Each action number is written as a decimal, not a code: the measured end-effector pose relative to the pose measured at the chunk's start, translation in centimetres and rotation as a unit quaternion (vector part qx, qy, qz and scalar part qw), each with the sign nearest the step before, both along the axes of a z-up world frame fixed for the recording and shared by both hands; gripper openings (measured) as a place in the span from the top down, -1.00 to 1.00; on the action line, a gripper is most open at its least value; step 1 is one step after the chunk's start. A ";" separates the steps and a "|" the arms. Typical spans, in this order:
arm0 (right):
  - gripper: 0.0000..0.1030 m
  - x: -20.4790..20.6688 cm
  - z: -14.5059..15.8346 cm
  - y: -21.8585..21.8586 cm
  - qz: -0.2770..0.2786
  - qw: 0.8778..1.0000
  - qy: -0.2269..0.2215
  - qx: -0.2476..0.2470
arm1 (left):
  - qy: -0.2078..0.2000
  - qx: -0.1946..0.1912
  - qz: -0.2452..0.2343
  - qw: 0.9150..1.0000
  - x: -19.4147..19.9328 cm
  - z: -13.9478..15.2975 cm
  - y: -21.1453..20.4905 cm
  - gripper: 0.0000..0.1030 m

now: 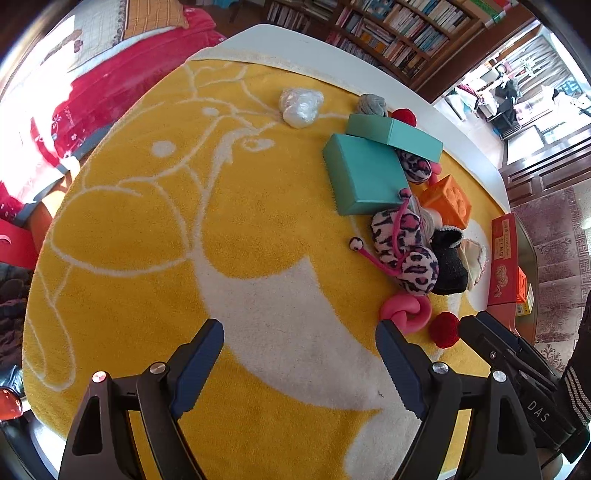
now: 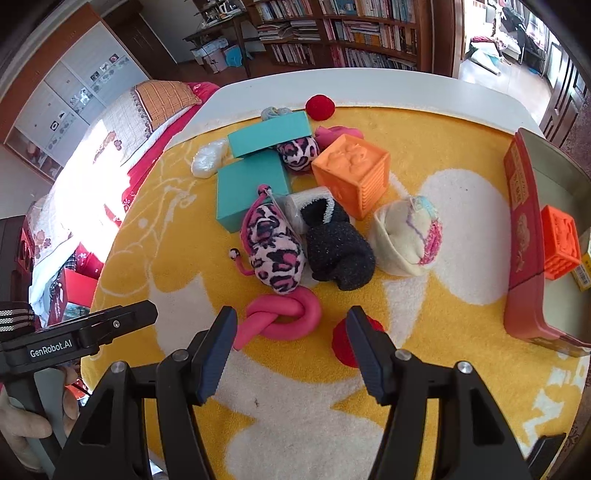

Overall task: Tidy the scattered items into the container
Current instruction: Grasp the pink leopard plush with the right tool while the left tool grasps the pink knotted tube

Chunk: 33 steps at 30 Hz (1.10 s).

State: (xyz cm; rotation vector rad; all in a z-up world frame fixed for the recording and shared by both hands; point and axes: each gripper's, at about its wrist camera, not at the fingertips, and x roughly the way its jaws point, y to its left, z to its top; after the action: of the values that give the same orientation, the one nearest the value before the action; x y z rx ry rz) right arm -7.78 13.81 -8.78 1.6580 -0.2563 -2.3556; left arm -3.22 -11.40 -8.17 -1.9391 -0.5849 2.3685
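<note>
My right gripper [image 2: 291, 314] is open and hangs low over the yellow rug [image 2: 424, 325]. A pink knotted toy [image 2: 284, 321] lies on the rug just beyond its fingertips, untouched. A red pompom [image 2: 341, 345] is partly hidden behind its right finger. Further back is a pile of a leopard plush [image 2: 273, 251], a black sock [image 2: 336, 251], a cream sock [image 2: 402, 240], an orange cube [image 2: 354, 173] and two teal boxes [image 2: 251, 184]. The red container [image 2: 524, 236] stands at the right with a smaller orange cube [image 2: 561, 243] inside. My left gripper [image 1: 299, 326] is open over bare rug, left of the pink toy [image 1: 406, 314].
A white plastic bundle [image 1: 301, 107], a grey sock [image 1: 371, 103] and a second red pompom [image 2: 320, 107] lie at the far side of the white table [image 2: 369, 85]. A bed with red covers [image 1: 92, 92] stands to the left, with bookshelves [image 2: 351, 33] behind. A hand [image 2: 22, 432] holds the left tool.
</note>
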 end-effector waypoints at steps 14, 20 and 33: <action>-0.28 -4.0 -3.9 -3.1 -0.003 0.999 -0.036 0.005 | -0.016 0.008 0.020 1.000 -0.3 -1.3 -4.5 -0.67; -0.27 -5.1 -5.3 -4.2 -0.001 0.999 -0.046 0.019 | -0.021 0.009 0.016 1.000 -0.8 -1.7 -5.1 -0.67; 0.33 -3.6 -3.2 -4.2 0.005 0.999 -0.023 0.035 | -0.023 0.013 -0.008 1.000 -2.8 -2.1 -4.0 -0.67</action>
State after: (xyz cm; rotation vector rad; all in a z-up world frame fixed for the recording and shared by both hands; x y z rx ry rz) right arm -11.41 9.57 -12.02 1.7416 -0.1745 -2.3467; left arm -6.06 -15.36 -10.31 -1.9838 -0.5971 2.3021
